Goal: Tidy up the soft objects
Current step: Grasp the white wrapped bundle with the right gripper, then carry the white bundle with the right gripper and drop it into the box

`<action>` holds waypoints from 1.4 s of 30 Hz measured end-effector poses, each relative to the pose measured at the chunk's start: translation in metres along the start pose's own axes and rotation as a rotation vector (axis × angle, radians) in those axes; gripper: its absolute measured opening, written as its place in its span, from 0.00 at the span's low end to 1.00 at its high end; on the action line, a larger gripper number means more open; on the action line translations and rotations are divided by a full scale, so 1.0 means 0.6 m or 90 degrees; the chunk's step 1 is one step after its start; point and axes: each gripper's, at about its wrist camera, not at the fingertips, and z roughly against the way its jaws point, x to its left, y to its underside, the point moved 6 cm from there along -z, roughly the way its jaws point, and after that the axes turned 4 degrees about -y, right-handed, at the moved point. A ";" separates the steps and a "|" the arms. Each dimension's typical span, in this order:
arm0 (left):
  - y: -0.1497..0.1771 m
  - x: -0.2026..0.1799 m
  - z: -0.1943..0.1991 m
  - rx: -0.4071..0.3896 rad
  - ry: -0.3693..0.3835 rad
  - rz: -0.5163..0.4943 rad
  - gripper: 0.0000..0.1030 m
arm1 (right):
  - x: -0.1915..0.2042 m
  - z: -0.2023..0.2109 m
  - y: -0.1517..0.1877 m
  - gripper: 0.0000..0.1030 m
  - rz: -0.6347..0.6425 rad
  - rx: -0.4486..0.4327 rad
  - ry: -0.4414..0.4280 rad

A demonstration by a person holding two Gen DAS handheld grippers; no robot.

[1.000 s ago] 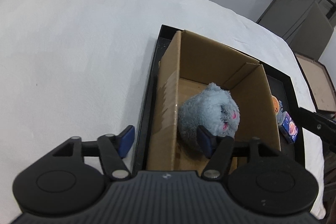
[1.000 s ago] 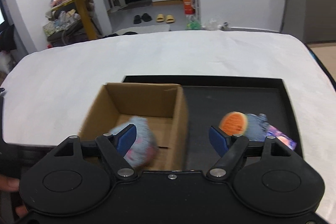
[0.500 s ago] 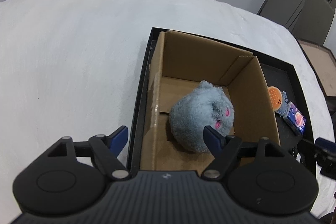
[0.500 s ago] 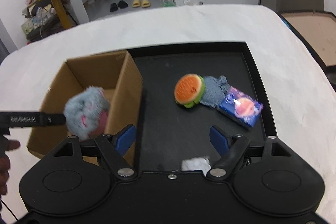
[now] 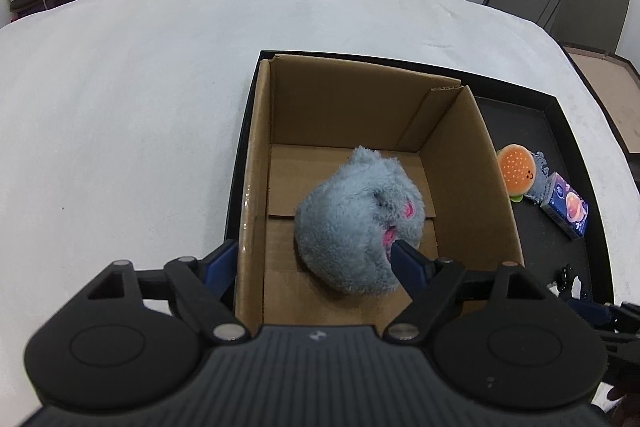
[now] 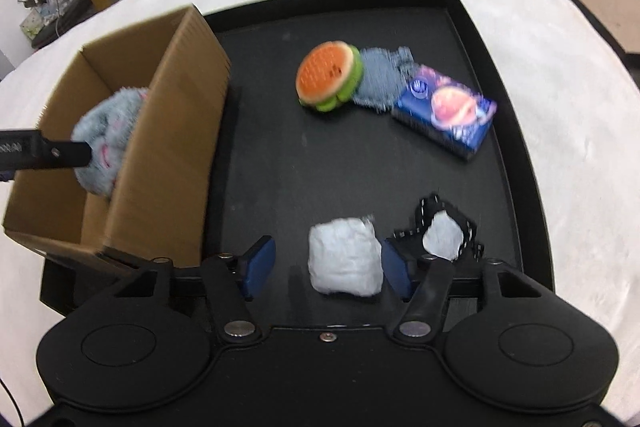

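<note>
Since a second ago, the right gripper (image 6: 326, 269) has dropped toward the black tray (image 6: 516, 147), its jaws just closing around a white soft lump (image 6: 345, 259) without clearly gripping it; the left gripper (image 5: 310, 261) has just widened, open, one finger outside the cardboard box (image 5: 472, 163), the other at the grey plush toy (image 5: 356, 223) lying inside; a burger plush (image 6: 326, 75) and blue packet (image 6: 446, 111) lie further back on the tray.

We count one cardboard box (image 6: 168, 131) left of our right tool, holding one grey plush toy (image 5: 360, 223). Ahead lie one burger toy (image 6: 328, 75), one blue packet (image 6: 444, 111), and two white wads (image 6: 344, 261).
</note>
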 end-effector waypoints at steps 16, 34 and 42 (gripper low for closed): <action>-0.001 -0.005 -0.007 0.005 -0.004 -0.004 0.80 | -0.012 -0.016 0.009 0.39 0.002 0.004 0.014; 0.003 0.032 0.006 -0.011 0.023 0.020 0.80 | 0.044 0.042 -0.051 0.39 0.026 -0.070 0.019; 0.012 0.058 0.023 -0.032 0.031 0.032 0.79 | 0.090 0.064 -0.099 0.39 0.062 -0.114 0.012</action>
